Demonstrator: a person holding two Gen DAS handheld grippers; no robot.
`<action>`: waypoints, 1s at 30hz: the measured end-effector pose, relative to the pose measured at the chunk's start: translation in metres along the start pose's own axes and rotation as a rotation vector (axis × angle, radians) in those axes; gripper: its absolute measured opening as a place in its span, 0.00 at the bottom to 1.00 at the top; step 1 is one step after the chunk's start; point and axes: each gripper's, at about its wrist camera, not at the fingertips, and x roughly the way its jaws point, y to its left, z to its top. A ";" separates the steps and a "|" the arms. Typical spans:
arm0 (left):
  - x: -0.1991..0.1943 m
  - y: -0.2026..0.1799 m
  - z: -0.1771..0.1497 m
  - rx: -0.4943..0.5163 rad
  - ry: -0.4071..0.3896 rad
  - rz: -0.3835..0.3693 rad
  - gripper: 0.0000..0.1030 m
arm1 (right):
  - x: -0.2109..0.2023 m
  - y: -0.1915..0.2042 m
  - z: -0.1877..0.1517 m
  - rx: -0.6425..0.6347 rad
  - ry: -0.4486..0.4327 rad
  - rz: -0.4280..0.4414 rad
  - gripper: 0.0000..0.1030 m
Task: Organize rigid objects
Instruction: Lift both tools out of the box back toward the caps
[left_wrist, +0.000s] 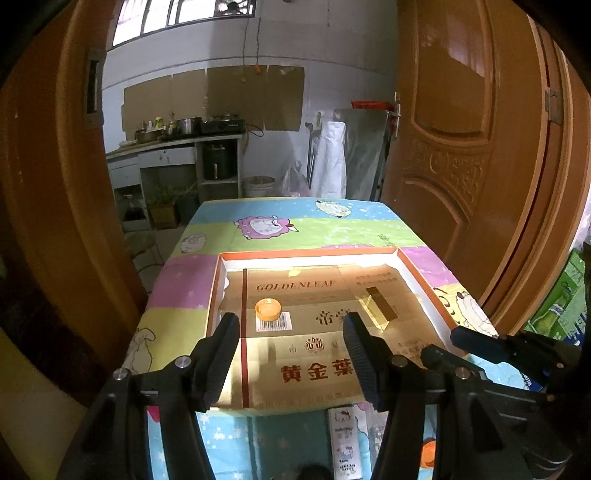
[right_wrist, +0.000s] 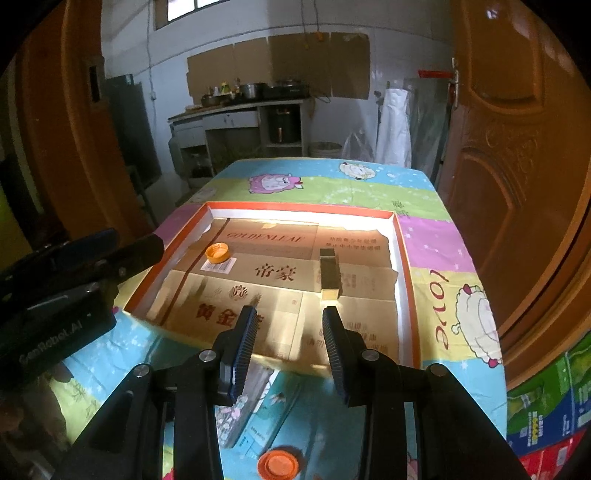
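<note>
A shallow red-rimmed cardboard tray (left_wrist: 424, 280) (right_wrist: 404, 258) lies on the table, lined with gold printed card. Inside it sit an orange bottle cap (left_wrist: 268, 309) (right_wrist: 218, 252) at the left and a gold rectangular block (left_wrist: 380, 308) (right_wrist: 330, 274) at the right. My left gripper (left_wrist: 290, 325) hovers over the tray's near edge, open and empty. My right gripper (right_wrist: 288, 314) hovers beside it, also open with nothing between its fingers. Near the table's front edge lie a flat printed box (left_wrist: 343, 439) (right_wrist: 247, 402) and an orange lid (right_wrist: 277, 464).
The table wears a cartoon sheep cloth (left_wrist: 266, 225) (right_wrist: 476, 317). A carved wooden door (left_wrist: 461, 147) stands close on the right, a door frame (left_wrist: 55, 184) on the left. Coloured cartons (right_wrist: 550, 413) are stacked at the right. A kitchen counter (left_wrist: 173, 144) is behind.
</note>
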 end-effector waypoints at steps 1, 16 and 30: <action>-0.002 0.001 0.000 -0.003 -0.001 0.000 0.56 | -0.002 0.000 -0.001 0.000 -0.002 0.000 0.37; -0.032 0.008 -0.031 -0.024 -0.008 0.014 0.56 | -0.030 0.009 -0.036 -0.023 -0.018 -0.011 0.37; -0.053 0.006 -0.068 -0.013 0.008 -0.014 0.56 | -0.047 0.015 -0.070 -0.023 -0.005 0.002 0.37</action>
